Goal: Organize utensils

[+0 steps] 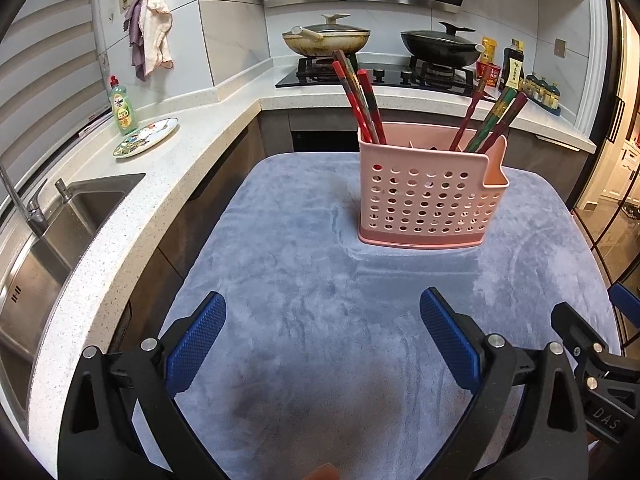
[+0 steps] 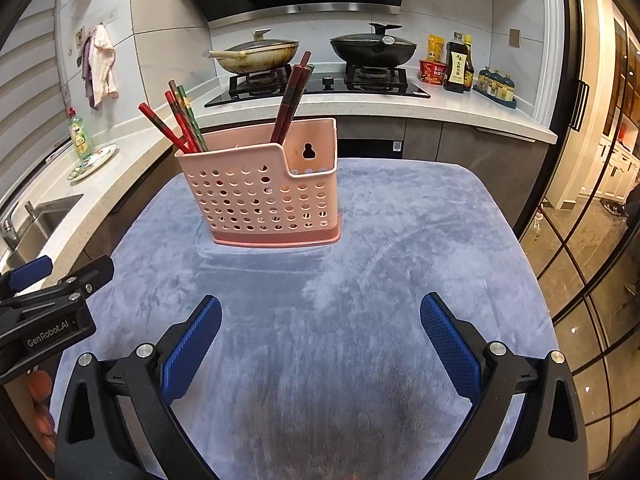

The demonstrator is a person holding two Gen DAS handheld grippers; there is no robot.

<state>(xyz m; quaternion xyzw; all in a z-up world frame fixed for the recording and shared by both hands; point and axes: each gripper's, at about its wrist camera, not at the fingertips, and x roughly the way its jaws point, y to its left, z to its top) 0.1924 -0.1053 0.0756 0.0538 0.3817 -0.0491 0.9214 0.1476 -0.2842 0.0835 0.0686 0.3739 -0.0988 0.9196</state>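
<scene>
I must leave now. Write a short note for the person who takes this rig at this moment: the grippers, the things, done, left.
Left gripper: open, empty, above the grey cloth.
Right gripper: open, empty, above the same cloth.
Pink holder: upright on the cloth, ahead of both grippers.
Chopsticks: one bunch at the holder's left end, another bunch nearer its right end, all standing inside.
Done: no utensil lies loose on the cloth.
Left: nothing visible; perhaps only check.
</scene>
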